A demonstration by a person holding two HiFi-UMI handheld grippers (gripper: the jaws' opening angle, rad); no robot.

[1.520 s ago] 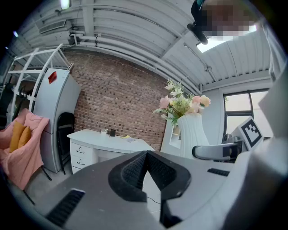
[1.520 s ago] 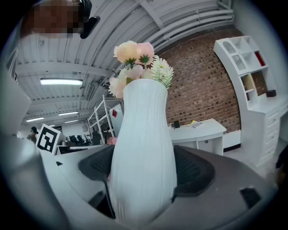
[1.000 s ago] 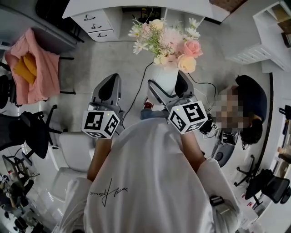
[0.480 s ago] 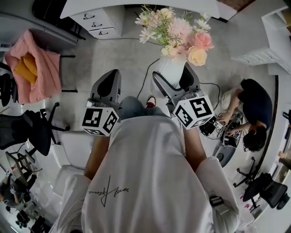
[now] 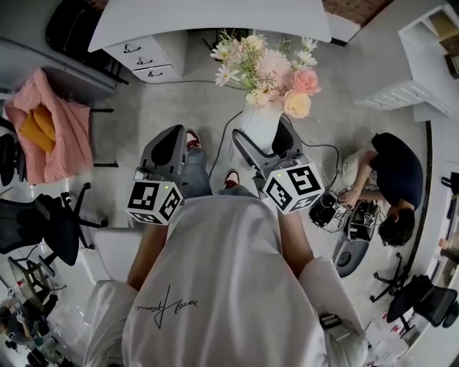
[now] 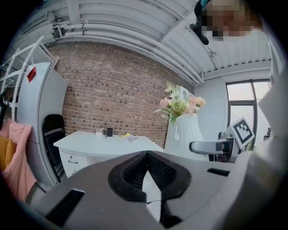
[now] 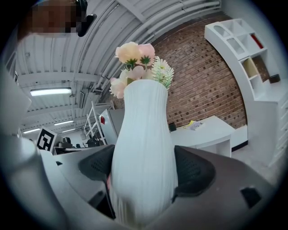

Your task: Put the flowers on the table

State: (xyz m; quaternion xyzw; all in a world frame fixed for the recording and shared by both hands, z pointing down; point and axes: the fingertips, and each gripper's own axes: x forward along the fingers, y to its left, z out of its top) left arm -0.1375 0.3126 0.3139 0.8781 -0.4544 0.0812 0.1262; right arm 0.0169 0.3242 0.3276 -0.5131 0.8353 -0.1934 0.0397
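So where are the flowers (image 5: 269, 68) now?

Me: up off the floor, short of the table's (image 5: 215, 21) near edge. My right gripper (image 5: 267, 141) pinches the white vase (image 7: 144, 134) low, I'd guess to carry it upright. My left gripper (image 6: 146, 168) is pressed together, empty.

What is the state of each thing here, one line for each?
White ribbed vase of pastel flowers: upright, gripped.
Right hand-held gripper: shut on the vase.
Left hand-held gripper: shut, empty.
White table drawers: closed.
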